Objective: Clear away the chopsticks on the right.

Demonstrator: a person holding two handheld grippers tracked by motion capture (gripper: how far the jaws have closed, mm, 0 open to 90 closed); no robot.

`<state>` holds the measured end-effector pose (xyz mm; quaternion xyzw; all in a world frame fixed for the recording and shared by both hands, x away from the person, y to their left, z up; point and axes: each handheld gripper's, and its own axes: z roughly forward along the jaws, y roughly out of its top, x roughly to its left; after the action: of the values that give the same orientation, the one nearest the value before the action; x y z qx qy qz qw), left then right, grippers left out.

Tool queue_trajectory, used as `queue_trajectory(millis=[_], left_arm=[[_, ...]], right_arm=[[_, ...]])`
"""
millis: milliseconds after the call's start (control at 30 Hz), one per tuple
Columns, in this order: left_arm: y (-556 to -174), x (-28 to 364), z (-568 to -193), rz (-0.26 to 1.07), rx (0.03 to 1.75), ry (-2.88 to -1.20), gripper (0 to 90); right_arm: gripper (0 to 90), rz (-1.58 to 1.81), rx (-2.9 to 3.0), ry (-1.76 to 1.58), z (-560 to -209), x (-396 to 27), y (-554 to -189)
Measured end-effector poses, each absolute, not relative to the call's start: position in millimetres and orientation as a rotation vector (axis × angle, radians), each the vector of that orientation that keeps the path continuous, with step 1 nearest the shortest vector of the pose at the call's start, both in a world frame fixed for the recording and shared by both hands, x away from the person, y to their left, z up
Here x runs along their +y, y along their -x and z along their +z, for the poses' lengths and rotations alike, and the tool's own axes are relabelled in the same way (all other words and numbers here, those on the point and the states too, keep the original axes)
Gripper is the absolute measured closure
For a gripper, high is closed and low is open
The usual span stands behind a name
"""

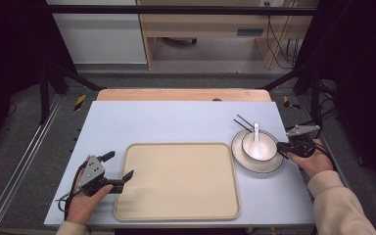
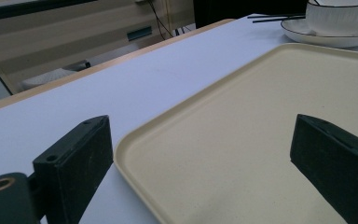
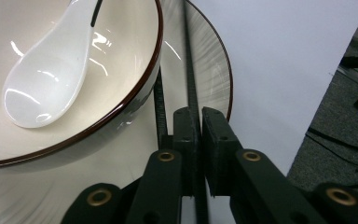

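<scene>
We have the right gripper pinched on the chopsticks lying across the plate at the table's right edge. Left gripper gapes wide over the tray's left edge. Grasp step; next we lift them straight, avoiding the bowl.

Glossy glazed ceramic spoon sitting in bowl; beside the bowl, tray looking matt speckled plastic.

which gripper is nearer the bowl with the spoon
Right. The right gripper is at the plate's right edge beside the bowl, jaws shut on a chopstick. The left gripper sits open at the tray's far left edge.
</scene>
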<state>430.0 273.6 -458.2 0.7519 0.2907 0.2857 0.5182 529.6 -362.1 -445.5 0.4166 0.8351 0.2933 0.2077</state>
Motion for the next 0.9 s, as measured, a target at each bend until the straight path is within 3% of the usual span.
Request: queue_trajectory(millis=[467,900], left_arm=[[-429.3,275.8,-457.1,0.703,0.711,-1.796,5.5],[-428.7,277.0,-456.4,0.708,0.722,-1.79,5.5]], right_arm=[[85.5,0.892,2.181,-1.239,-422.2,-359.0,-507.8],[85.5,1.008,2.055,-1.08,-372.2,-283.1,-427.9]])
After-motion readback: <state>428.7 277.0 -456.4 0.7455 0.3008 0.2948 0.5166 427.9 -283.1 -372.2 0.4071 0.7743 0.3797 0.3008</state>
